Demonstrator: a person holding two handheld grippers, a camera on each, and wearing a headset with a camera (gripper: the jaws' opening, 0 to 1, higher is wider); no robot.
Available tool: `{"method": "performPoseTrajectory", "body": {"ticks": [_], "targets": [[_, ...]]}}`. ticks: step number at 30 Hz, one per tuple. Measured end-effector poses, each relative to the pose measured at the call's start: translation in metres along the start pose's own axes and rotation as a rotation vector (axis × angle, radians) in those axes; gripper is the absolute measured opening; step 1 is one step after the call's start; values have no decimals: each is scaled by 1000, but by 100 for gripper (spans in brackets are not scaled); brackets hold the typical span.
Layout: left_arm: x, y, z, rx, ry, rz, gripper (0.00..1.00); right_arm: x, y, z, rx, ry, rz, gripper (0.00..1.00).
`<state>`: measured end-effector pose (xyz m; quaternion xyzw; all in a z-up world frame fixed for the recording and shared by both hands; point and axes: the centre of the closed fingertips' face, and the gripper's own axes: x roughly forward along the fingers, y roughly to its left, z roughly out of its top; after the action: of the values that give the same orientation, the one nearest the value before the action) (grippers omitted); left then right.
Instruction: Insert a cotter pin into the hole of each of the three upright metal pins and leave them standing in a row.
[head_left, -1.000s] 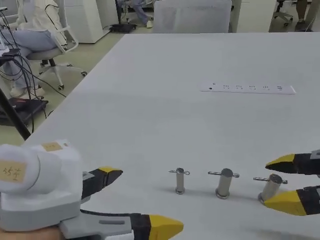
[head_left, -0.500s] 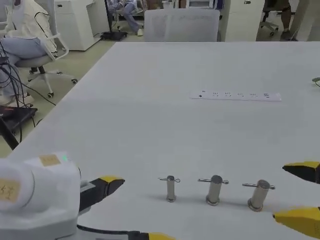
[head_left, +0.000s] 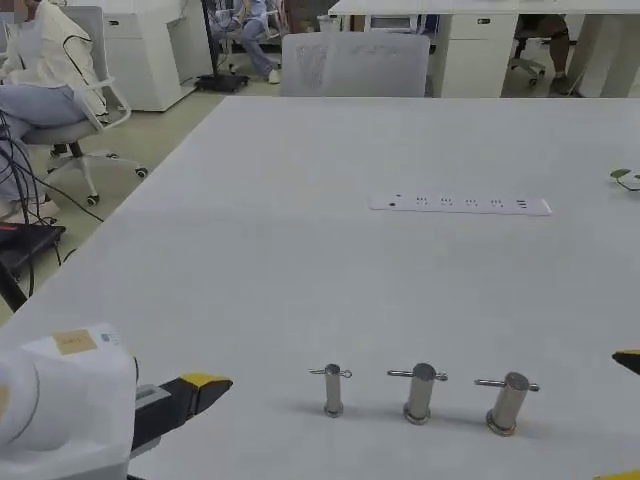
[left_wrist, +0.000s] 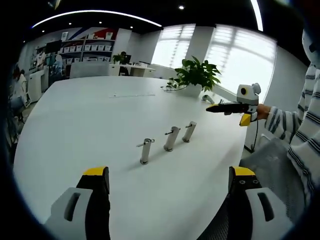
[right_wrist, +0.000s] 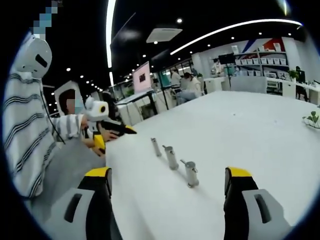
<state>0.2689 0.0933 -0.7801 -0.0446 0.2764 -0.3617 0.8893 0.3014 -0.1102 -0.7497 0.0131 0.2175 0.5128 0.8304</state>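
Three upright metal pins stand in a row on the white table: left pin (head_left: 333, 392), middle pin (head_left: 420, 393), right pin (head_left: 507, 403). Each has a cotter pin through its top. My left gripper (left_wrist: 167, 175) is open and empty, well back from the row; one of its fingertips (head_left: 205, 385) shows at the bottom left of the head view. My right gripper (right_wrist: 167, 175) is also open and empty, clear of the right pin (right_wrist: 190, 173); one of its fingertips (head_left: 630, 360) shows at the head view's right edge.
A white power strip (head_left: 459, 204) lies farther back on the table. A grey chair (head_left: 355, 62) stands at the far edge. A potted plant (left_wrist: 196, 77) sits on the table's right side. A seated person (head_left: 50, 70) is off to the left.
My right gripper has drawn back to the right, away from the right pin that stood between its open jaws. My left gripper has pulled back too. The pins have not moved.
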Motion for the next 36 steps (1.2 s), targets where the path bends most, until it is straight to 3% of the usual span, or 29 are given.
{"method": "performPoseTrajectory", "body": {"ticks": [9,12,19,23,36], "targets": [[-8,5,0,-27,-15,14,99,-4,6,-2,52,-45,-31,100],[-10,9,-4,-36,-20,24,99,-6,4,-7,58,-30,-46,100],[-14,18,-16,-72,11,48,99,-10,3,-22,94,6,-84,100],[-16,21,-18,-76,13,56,99,-14,-6,-31,102,48,-145,100],[-20,27,-21,-87,33,70,100,-17,-3,-40,94,123,-170,100]]}}
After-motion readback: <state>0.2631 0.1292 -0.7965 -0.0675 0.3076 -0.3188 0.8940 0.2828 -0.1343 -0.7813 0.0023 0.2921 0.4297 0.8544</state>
